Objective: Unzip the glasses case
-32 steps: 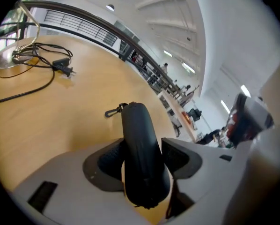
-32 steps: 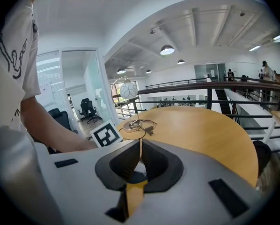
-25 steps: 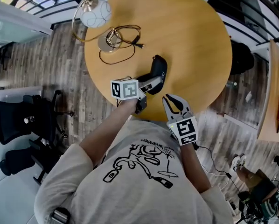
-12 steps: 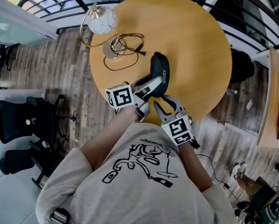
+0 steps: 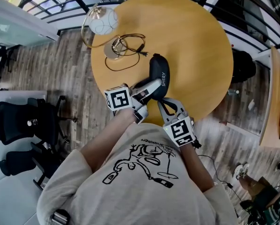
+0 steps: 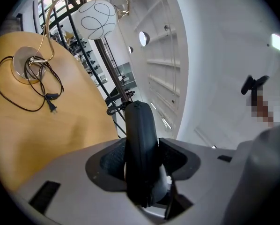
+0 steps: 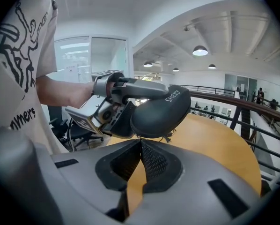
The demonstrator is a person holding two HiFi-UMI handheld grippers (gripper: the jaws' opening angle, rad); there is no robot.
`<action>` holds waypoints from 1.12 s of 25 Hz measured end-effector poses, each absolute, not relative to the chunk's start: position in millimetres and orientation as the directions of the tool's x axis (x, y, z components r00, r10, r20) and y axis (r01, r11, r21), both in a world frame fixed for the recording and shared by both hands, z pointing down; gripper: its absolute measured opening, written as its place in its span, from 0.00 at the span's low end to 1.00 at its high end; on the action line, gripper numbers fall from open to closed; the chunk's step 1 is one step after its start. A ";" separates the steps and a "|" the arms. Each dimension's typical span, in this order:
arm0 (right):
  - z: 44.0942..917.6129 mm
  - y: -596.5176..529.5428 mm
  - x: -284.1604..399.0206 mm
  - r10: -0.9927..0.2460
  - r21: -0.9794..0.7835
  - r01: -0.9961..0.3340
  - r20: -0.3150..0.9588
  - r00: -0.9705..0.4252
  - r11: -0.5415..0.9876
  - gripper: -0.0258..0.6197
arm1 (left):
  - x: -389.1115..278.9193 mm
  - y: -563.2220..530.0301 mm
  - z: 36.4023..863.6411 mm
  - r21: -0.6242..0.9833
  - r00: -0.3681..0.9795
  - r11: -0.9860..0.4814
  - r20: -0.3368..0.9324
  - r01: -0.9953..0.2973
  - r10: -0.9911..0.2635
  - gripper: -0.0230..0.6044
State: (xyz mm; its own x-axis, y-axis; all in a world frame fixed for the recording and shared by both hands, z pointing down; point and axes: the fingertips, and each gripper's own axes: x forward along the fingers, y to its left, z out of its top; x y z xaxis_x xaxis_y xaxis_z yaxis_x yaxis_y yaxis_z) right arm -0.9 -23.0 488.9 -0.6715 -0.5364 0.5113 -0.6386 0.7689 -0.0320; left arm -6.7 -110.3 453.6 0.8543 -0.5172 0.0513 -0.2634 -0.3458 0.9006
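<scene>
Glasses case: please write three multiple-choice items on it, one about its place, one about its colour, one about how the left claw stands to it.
1. Where is the glasses case?
A. held up above the table
B. lying flat on it
C. in a drawer

2. What colour is its shell?
A. red
B. white
C. black

3. The left claw is:
A. wide open and empty
B. closed on the case
C. out of view

Answers:
1 A: the right gripper view shows the case in the air, with the tabletop below it.
2 C: it is black in every view.
3 B: its jaws, which have just been closing, press on the case from both sides.
</scene>
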 end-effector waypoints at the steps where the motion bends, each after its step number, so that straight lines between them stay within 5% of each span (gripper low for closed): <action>1: 490.2 -22.1 -0.7 -0.537 -0.024 -0.638 0.517 -0.666 0.769 0.08 | -7.7 -108.8 454.1 0.900 0.859 -0.349 0.053 -0.262 -0.509 0.37; 28: 490.5 -31.2 20.9 -0.604 0.233 -0.597 0.575 -0.551 0.767 0.08 | -13.6 -69.7 460.3 0.910 0.939 -0.358 0.085 -0.210 -0.334 0.37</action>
State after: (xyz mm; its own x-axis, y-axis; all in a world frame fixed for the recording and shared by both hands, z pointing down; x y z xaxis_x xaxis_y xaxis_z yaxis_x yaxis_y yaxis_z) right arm 20.9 -31.2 490.5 -0.5514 -0.6043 0.5752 -0.5973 0.7673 0.2334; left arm -13.6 -69.7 460.3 0.9387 -0.3342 0.0851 -0.2100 -0.3582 0.9097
